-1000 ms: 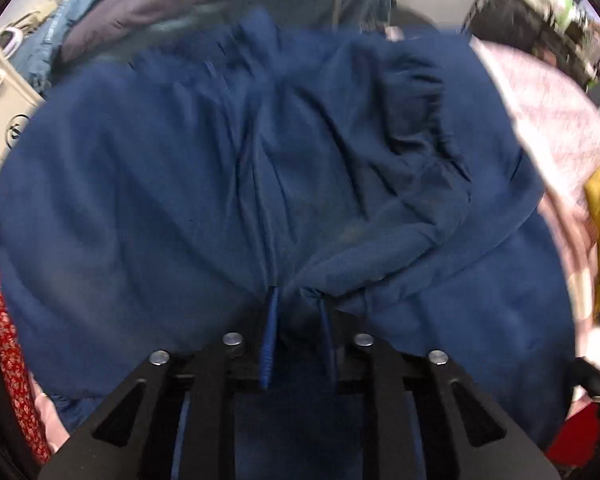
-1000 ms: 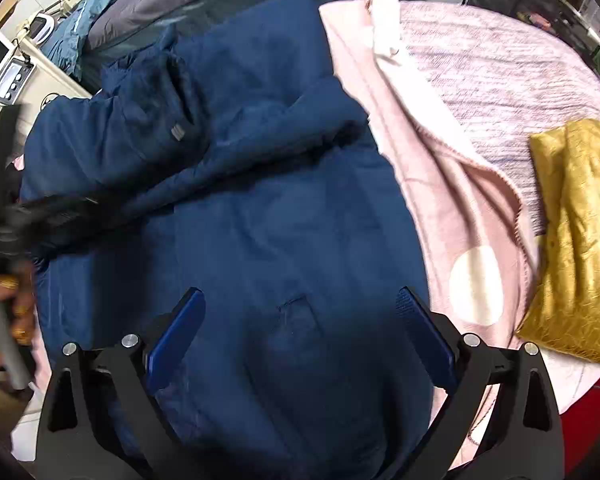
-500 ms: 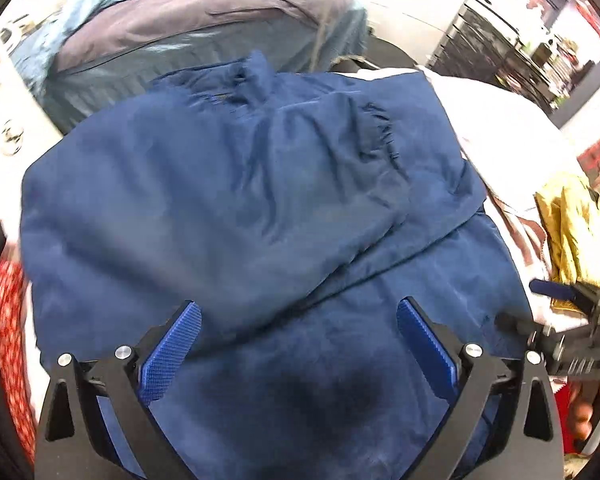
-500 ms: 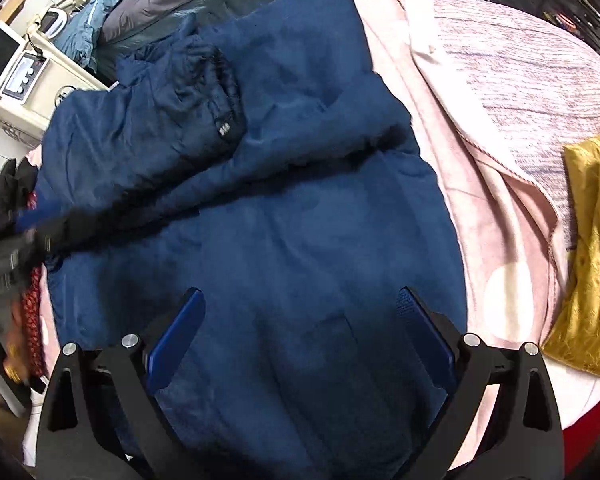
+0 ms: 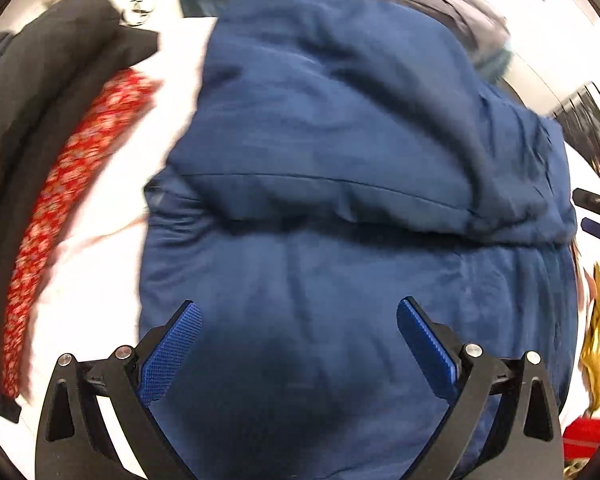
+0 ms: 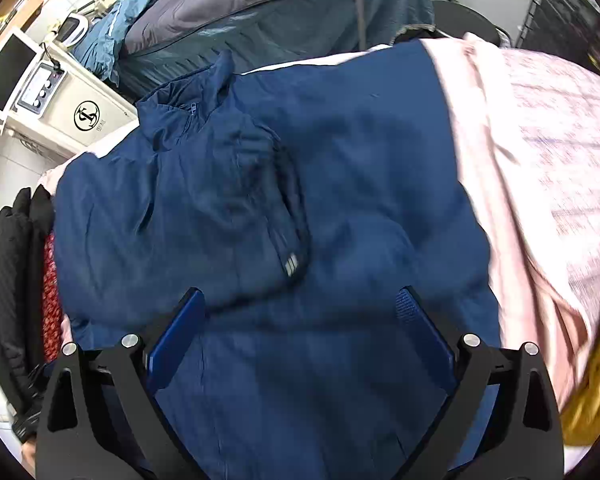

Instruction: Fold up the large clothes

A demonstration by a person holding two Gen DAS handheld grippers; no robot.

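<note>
A large navy blue jacket (image 5: 340, 184) lies spread on a pink blanket (image 6: 540, 184), with one sleeve folded across its body. In the right wrist view the jacket (image 6: 360, 184) shows its collar at the far left and the folded sleeve cuff near the middle. My left gripper (image 5: 298, 332) is open and empty, hovering over the jacket's near part. My right gripper (image 6: 300, 320) is open and empty above the jacket's lower half. The right gripper's tips also show at the right edge of the left wrist view (image 5: 598, 216).
A black garment (image 5: 40, 120) and a red patterned cloth (image 5: 60, 200) lie left of the jacket. A yellow cloth (image 6: 596, 380) lies at the right. A pile of grey and blue clothes (image 6: 260, 12) sits behind. A white appliance (image 6: 60, 96) stands at the far left.
My left gripper let go of the jacket sleeve, opened, and swung toward the jacket's left side. My right gripper stayed open and shifted slightly over the jacket.
</note>
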